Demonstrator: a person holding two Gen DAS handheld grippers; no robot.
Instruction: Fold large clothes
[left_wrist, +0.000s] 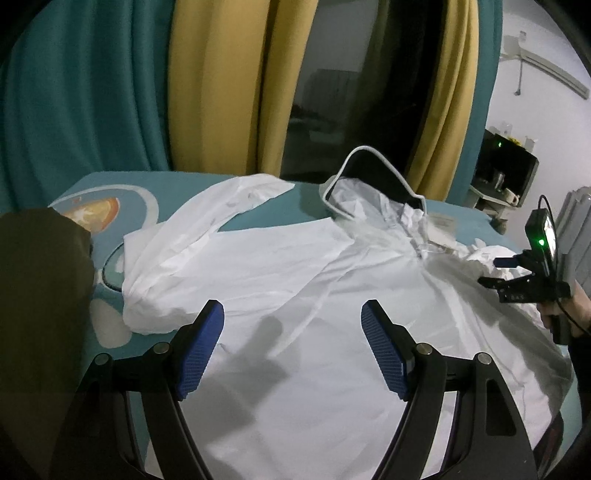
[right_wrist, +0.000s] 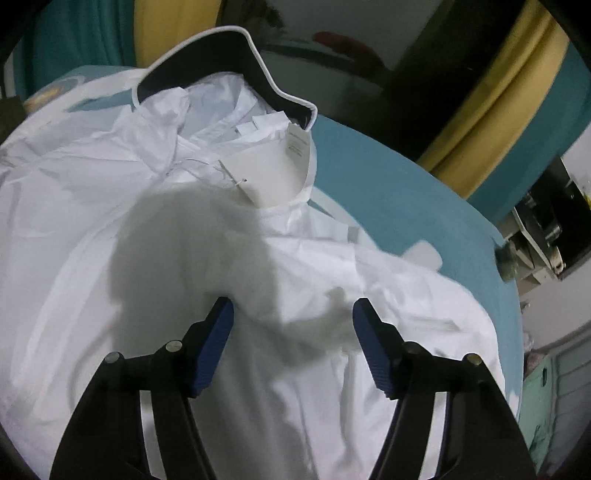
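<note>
A white hooded jacket (left_wrist: 295, 266) lies spread front up on a teal printed cover (left_wrist: 173, 188). Its dark-lined hood (left_wrist: 373, 173) stands up at the far edge, and one sleeve (left_wrist: 229, 199) reaches to the far left. My left gripper (left_wrist: 292, 308) hovers open over the jacket's body with nothing between its fingers. My right gripper (right_wrist: 293, 304) points down at the jacket (right_wrist: 110, 221) below the collar. Its jaws stand apart around a raised bump of white fabric, and the pads do not visibly press it. Paper tags (right_wrist: 297, 144) hang at the neck under the hood (right_wrist: 221, 48). From the left wrist, the right gripper (left_wrist: 495, 271) shows at the jacket's right edge.
Teal curtains (left_wrist: 85, 92) and yellow curtains (left_wrist: 221, 81) hang behind the cover, around a dark window (left_wrist: 332, 92). An olive sleeve (left_wrist: 40, 295) fills the left side. A shelf with small items (left_wrist: 509, 173) stands at the far right. The cover's edge (right_wrist: 506, 258) curves away on the right.
</note>
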